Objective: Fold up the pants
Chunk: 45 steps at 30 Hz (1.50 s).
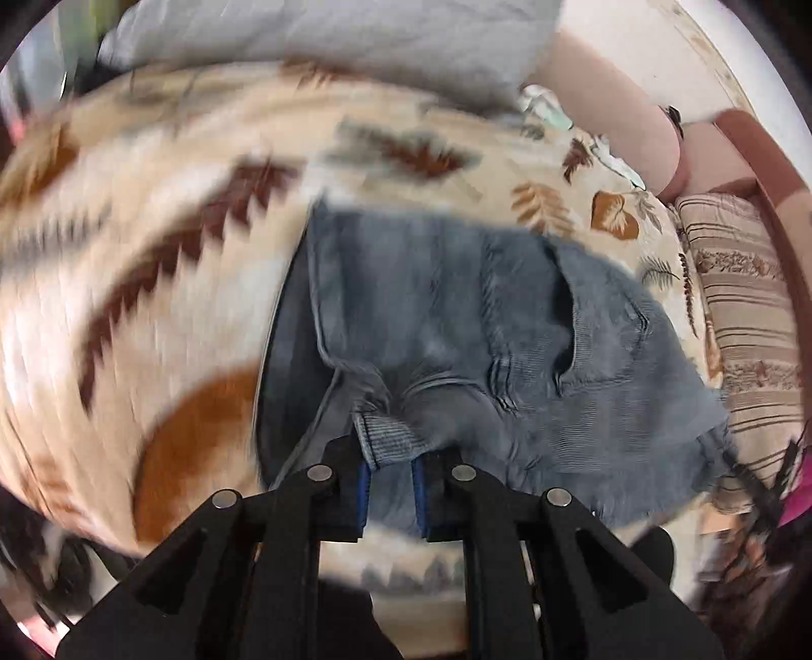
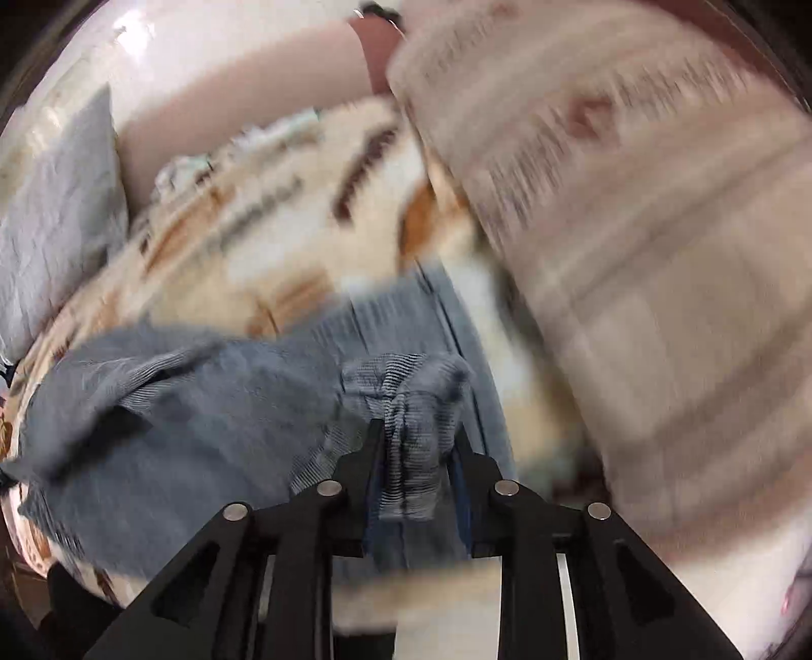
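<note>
— So, where are the pants (image 1: 457,325) right now?

— On the bed, spread over a cream blanket (image 1: 167,213) printed with brown and rust leaves. They are grey-blue corduroy. In the left wrist view they run from the near middle toward the far right, with a pocket opening showing on the right half.

— And the left tongs (image 1: 391,482)?

— Clamped on the pants. A ribbed edge of the cloth sits bunched between the two blue-lined pads, and the fabric rises in folds just beyond them.

— What about the right tongs (image 2: 418,472)?

— Also gripping the pants (image 2: 203,406). A twisted bunch of corduroy is pinched between the fingers, standing up above them. The rest of the cloth trails away to the left across the blanket (image 2: 264,243).

— Is the picture sharp?

— No, both views are smeared, the right one more so. Fine detail on the cloth is hard to read there.

— Anything else around?

— A grey pillow (image 1: 355,45) lies at the far side of the bed, above the pants in the left view; in the right view it sits at the far left (image 2: 61,213). A striped beige cushion (image 1: 746,325) lies to the right of the pants, close to their edge. In the right view that cushion (image 2: 634,254) fills the right side. A pinkish padded headboard (image 1: 609,106) runs behind the bed.
</note>
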Tool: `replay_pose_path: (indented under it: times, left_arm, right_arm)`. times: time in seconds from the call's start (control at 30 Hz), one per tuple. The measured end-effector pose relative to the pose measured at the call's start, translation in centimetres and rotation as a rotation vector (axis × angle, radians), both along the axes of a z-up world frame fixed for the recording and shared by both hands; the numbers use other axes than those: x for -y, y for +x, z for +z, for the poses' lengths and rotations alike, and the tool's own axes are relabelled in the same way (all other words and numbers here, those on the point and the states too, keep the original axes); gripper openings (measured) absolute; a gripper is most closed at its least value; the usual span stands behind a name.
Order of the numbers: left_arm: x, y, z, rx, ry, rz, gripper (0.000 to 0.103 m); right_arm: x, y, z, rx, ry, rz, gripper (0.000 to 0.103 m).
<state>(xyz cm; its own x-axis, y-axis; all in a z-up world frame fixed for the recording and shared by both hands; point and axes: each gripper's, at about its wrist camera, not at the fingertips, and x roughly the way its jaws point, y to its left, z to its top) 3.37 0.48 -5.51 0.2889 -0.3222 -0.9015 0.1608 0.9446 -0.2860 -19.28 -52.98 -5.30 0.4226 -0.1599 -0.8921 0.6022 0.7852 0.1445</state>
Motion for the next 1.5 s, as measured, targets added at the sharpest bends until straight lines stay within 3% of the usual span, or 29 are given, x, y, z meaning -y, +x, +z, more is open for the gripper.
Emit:
replay_pose_path:
  times: [0.07,0.17,0.2,0.23,0.3,0.43,0.67,0.73,0.77,0.8,0.83,0.87,0.93,1.0,1.07,1.13,1.2,1.3,1.4,1.47,1.5]
  left_arm:
    - [-1.1,-0.9,0.5,0.003,-0.028,0.020,0.011]
    - [-2.6,-2.1,2.1,0.019,-0.111,0.061,0.015]
    - [-2.9,-2.5,2.6,0.021,-0.155,0.074,0.024]
    - [-2.9,-2.6,2.9,0.022,-0.188,0.082,0.043]
    - [-2.6,-2.8,2.8,0.024,-0.235,0.094,0.063]
    - [-0.6,-1.9,1.1,-0.052,-0.249,0.080,0.064]
    - [2.0,-0.2,-1.6,-0.150,-0.245,0.109,0.064]
    - [2.3,0.6,-2.4,-0.169,-0.235,0.132,0.056]
    - [2.5,1.1,-2.6,-0.175,-0.241,0.136,0.042]
    - [2.6,1.9,-2.7,-0.181,-0.243,0.137,0.007]
    - [2.6,2.4,-2.6,-0.183,-0.242,0.139,0.008]
    - [2.5,2.8,-2.2,-0.176,-0.253,0.145,0.008]
    - [2.1,2.8,-0.4,-0.136,-0.290,0.140,0.008]
    - [1.7,1.9,2.1,-0.059,-0.305,0.103,0.008]
    - [1.3,0.9,3.0,-0.023,-0.291,0.075,0.008]
    - [0.6,-0.4,2.2,-0.029,-0.260,0.051,0.008]
    - [0.2,-0.9,-0.4,-0.081,-0.203,0.051,0.008]
    - [-0.9,-0.7,-3.8,-0.190,-0.203,0.096,0.009]
    - [-1.5,-0.8,-3.1,-0.185,-0.249,0.099,0.009]
    - [-1.2,-1.0,-2.3,-0.152,-0.223,0.074,0.010]
    - [-1.0,-1.3,-1.8,-0.131,-0.190,0.061,0.011]
  right_arm:
    - [-0.6,-2.0,0.4,0.019,0.019,-0.020,0.029]
    - [-1.2,-3.7,2.6,0.063,-0.018,-0.050,0.045]
    - [-1.3,-4.2,3.2,0.086,-0.025,-0.062,0.047]
    - [-1.3,-4.5,3.9,0.112,-0.021,-0.075,0.053]
    - [-1.3,-4.7,4.7,0.181,0.034,-0.101,0.063]
    - [-1.4,-2.9,3.9,0.272,0.236,-0.105,0.064]
    - [-1.3,2.7,0.3,0.290,0.475,-0.148,0.064]
    - [-0.8,3.7,-1.1,0.277,0.530,-0.199,0.064]
    - [-0.4,4.0,-2.0,0.263,0.564,-0.242,0.064]
    - [0.0,4.2,-2.5,0.253,0.587,-0.271,0.058]
    - [0.3,4.6,-3.0,0.242,0.601,-0.294,0.014]
    - [0.7,5.2,-2.7,0.231,0.604,-0.294,0.003]
    - [1.1,5.5,-0.3,0.288,0.571,-0.253,0.003]
    - [0.6,4.5,4.6,0.418,0.479,-0.159,0.003]
    - [-0.8,3.0,7.2,0.429,0.373,-0.091,0.004]
    - [-2.2,1.4,6.0,0.355,0.341,-0.081,0.004]
    - [-3.6,-0.2,2.1,0.231,0.349,-0.078,0.005]
    - [-4.9,-2.3,-4.3,0.096,0.457,-0.119,0.006]
    - [-4.9,-3.7,-4.9,0.107,0.490,-0.151,0.012]
    - [-3.9,-5.0,-3.3,0.169,0.448,-0.187,0.033]
    - [-3.3,-5.9,-2.5,0.197,0.423,-0.211,0.038]
